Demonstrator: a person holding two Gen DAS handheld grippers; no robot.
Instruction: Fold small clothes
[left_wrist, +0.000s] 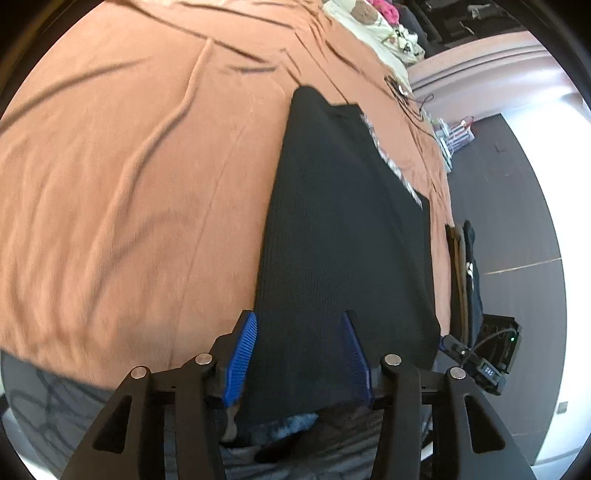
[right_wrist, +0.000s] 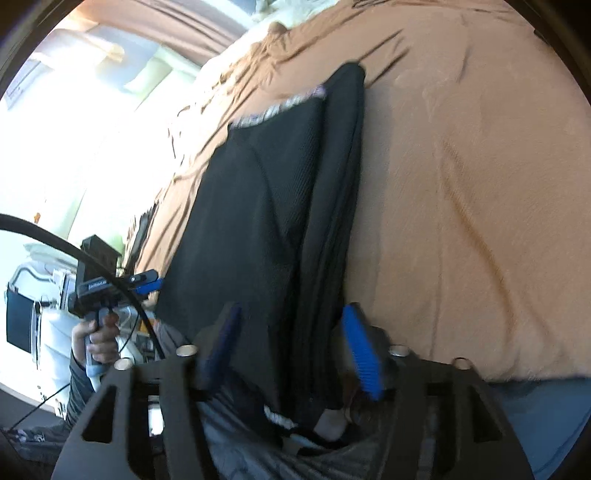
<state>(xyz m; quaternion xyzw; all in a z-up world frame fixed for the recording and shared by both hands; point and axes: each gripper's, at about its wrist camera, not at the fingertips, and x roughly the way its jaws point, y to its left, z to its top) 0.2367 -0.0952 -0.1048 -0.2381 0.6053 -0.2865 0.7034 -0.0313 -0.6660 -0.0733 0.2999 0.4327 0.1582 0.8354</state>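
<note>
Black garment (left_wrist: 343, 236): a dark ribbed knit piece, folded into a long narrow strip, lying flat on the bed and running from the near edge away toward the far end.
Garment, near end: it hangs a little past the bed's near edge, between the fingers of both grippers.
Left gripper (left_wrist: 299, 325): blue ribbed pads spread apart, one at the strip's left edge and one over its middle; the cloth lies between them but the pads do not press on it.
Right gripper (right_wrist: 291, 314): pads also apart, blurred in the right wrist view; the strip's layered right edge lies between them, not pinched.
Left hand (right_wrist: 98, 338): seen from the right wrist camera, wrapped round the left gripper's handle just off the strip's left edge, a black cable arching over it.
Garment, far end: a light patterned trim (left_wrist: 391, 158) shows along one edge near the far corner.
Bedspread (left_wrist: 147, 166): orange-brown, creased, under and around the strip.
Far corner of the bed: a heap of pale and pink clothes (left_wrist: 380, 26), well apart from the strip.
Floor (left_wrist: 517, 206): dark, beside the bed, in bright light.
</note>
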